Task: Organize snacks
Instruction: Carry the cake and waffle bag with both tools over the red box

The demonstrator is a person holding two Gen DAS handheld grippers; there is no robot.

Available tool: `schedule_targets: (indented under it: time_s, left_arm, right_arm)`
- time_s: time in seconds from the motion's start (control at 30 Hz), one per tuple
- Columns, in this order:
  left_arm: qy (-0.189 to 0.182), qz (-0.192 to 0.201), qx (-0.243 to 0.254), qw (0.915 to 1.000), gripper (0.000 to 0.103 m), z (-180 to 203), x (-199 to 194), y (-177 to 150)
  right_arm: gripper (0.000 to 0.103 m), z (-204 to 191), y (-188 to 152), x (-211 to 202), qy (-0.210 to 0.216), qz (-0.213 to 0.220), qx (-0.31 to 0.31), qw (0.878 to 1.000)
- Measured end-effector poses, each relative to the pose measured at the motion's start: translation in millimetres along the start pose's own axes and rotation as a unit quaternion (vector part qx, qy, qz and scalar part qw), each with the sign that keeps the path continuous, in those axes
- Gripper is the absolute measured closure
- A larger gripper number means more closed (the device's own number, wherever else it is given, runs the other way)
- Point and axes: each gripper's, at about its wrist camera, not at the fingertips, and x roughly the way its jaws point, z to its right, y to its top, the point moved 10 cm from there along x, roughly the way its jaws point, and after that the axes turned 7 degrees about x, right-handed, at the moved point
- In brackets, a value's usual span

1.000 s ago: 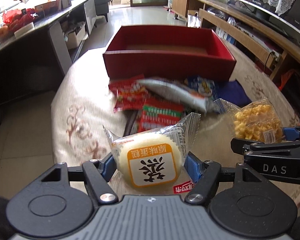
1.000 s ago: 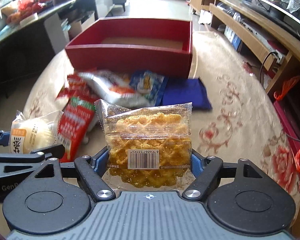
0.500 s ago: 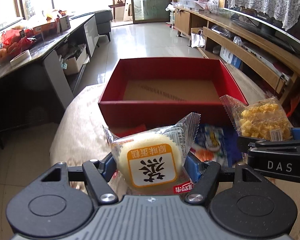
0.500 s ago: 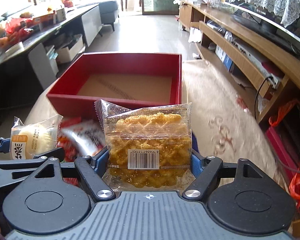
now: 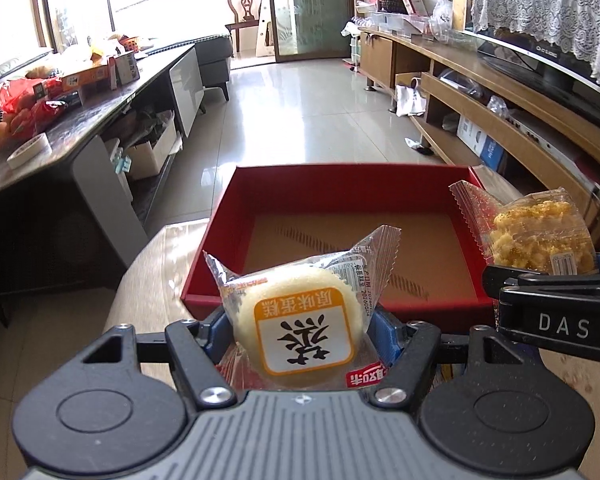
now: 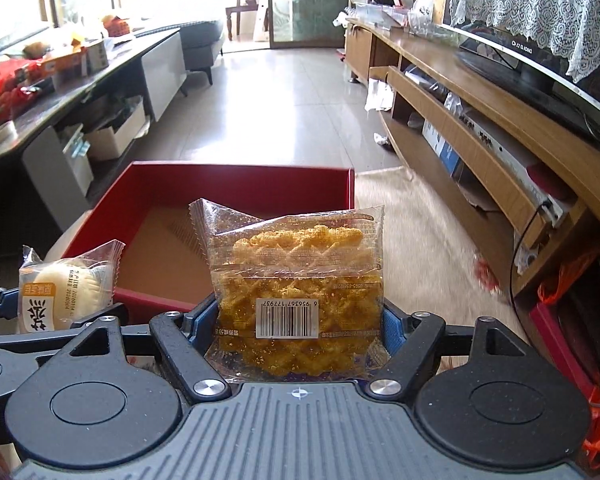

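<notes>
Here, two tools side by side above the near edge of a red box (image 5: 340, 184), each gripping one wrapped snack.

Left tool (image 5: 300, 332): clamped on a round pale cake in clear wrap (image 5: 300, 324), orange-and-white label facing the camera, blue pads pressing the packet from both sides. Crimped wrapper ends sticking up at 11 and 1 o'clock.

Right tool (image 6: 296, 320): closed on a clear bag of golden crispy pieces (image 6: 300, 276), barcode sticker facing the camera, blue pads tight against both bag edges. Bag upright, its top seal standing in front of the box's far wall.

Seen from the left wrist, the right tool (image 5: 556, 304) at 3 o'clock, its bag of golden crispy pieces (image 5: 536, 236) over the box's right wall. Seen from the right wrist, the left tool (image 6: 52, 308) at 9 o'clock, with the round pale cake (image 6: 64, 284) over the box's left near corner.

Red box open-topped, brown cardboard floor bare, sitting on a bench under a pale patterned cloth (image 6: 412, 232). Beyond, at 12 o'clock, a shiny tiled floor (image 5: 300, 112) running to a wooden chair (image 5: 246, 8) by a glass door. At 9 to 10 o'clock, a dark side table (image 5: 80, 120) crowded with fruit and cartons. At 2 to 3 o'clock, a long wooden TV unit (image 6: 480, 112) with a screen under a lace cover.
</notes>
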Motion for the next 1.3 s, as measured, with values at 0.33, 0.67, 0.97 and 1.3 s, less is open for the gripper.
schedule_targets:
  time_s: [0.33,0.67,0.97,1.3]
  left_arm:
    - [0.025,-0.006,0.007,0.9996,0.040,-0.7,35.1,22.7]
    - [0.045,-0.015,0.017,0.9987,0.041,-0.2,64.0,27.9]
    - [0.061,-0.018,0.024,0.9977,0.041,-3.7,80.9,29.2]
    - [0.075,-0.024,0.047,0.9958,0.039,-4.4,96.4,26.1]
  right_arm:
    - [0.021,-2.6,22.8,31.6,-0.011,0.005,-0.006,1.000]
    - [0.021,-5.1,26.7,57.2,-0.010,-0.006,-0.011,1.000]
    - [0.021,-13.5,30.1,68.9,-0.022,0.006,-0.040,0.999]
    - [0.021,-22.1,33.0,79.8,-0.045,0.022,-0.087,0.995]
